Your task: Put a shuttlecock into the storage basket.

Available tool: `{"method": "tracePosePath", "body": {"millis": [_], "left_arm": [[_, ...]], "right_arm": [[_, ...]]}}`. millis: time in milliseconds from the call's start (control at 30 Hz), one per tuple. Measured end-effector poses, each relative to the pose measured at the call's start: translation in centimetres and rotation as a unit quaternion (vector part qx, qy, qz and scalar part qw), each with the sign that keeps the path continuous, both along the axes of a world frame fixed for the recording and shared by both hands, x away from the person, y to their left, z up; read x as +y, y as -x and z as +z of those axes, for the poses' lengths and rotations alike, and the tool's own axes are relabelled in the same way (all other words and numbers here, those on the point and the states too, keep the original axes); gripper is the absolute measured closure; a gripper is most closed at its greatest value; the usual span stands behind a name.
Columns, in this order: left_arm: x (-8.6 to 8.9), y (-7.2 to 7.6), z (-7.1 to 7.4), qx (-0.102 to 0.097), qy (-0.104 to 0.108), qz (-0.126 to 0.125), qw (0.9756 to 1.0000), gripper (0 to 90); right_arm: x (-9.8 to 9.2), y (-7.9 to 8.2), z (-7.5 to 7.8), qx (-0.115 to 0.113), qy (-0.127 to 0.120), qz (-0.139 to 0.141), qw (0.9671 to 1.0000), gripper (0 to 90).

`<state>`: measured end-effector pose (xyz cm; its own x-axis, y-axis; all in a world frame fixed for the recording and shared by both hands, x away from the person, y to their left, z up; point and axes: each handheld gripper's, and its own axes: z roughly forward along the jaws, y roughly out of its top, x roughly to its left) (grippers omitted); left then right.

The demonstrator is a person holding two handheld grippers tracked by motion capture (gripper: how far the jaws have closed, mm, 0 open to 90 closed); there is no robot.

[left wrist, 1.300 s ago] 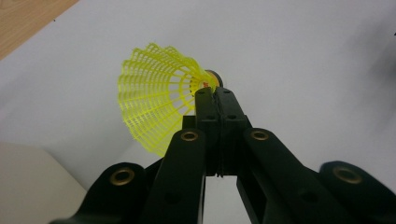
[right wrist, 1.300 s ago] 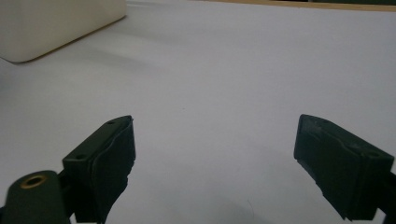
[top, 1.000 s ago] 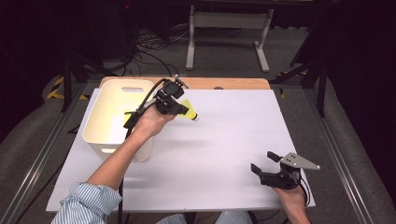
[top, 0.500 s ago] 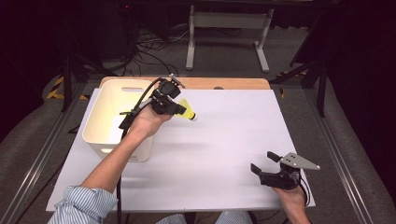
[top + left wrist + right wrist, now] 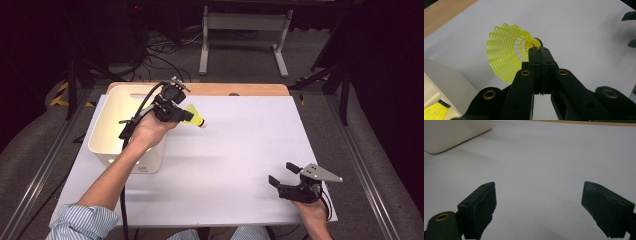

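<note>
A yellow plastic shuttlecock (image 5: 196, 115) hangs above the white sheet, just right of the white bin (image 5: 101, 131). My left gripper (image 5: 186, 116) is shut on it near its cork end. In the left gripper view the jaws meet at the base of the shuttlecock's (image 5: 506, 53) mesh skirt, with the left gripper (image 5: 539, 50) pointing out over the table. A second yellow shuttlecock (image 5: 436, 111) lies inside the bin (image 5: 447, 83). My right gripper (image 5: 281, 173) rests near the front right of the sheet; in its own view the right gripper (image 5: 539, 197) stands open with nothing between its fingers.
The white sheet (image 5: 250, 135) covers most of a wooden table whose far edge (image 5: 240, 89) shows. The bin's corner (image 5: 456, 135) shows at the top left of the right gripper view. Cables and a metal stand (image 5: 245, 35) lie on the floor beyond.
My left gripper has drifted slightly left and up with the shuttlecock still in its jaws. The right gripper has stayed put.
</note>
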<state>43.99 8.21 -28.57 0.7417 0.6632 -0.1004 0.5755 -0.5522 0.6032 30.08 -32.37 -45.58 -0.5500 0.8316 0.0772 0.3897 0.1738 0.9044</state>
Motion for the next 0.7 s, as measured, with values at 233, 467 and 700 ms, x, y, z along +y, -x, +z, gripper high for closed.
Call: {"method": "tracePosePath", "body": {"millis": [233, 467, 700], "left_arm": [[0.4, 0.3, 0.2, 0.000, 0.004, 0.003, 1.0000, 90.0], [1.1, 0.6, 0.6, -0.002, 0.008, 0.008, 0.9999, 90.0], [1.8, 0.8, 0.9, -0.004, 0.013, 0.015, 0.9998, 90.0]], "right_arm": [[-0.1, 0.0, 0.0, 0.001, -0.001, -0.002, 1.0000, 13.2], [0.0, 0.0, 0.0, 0.000, -0.001, -0.001, 1.0000, 13.2], [0.0, 0.0, 0.0, 0.000, -0.001, -0.001, 1.0000, 13.2]]}}
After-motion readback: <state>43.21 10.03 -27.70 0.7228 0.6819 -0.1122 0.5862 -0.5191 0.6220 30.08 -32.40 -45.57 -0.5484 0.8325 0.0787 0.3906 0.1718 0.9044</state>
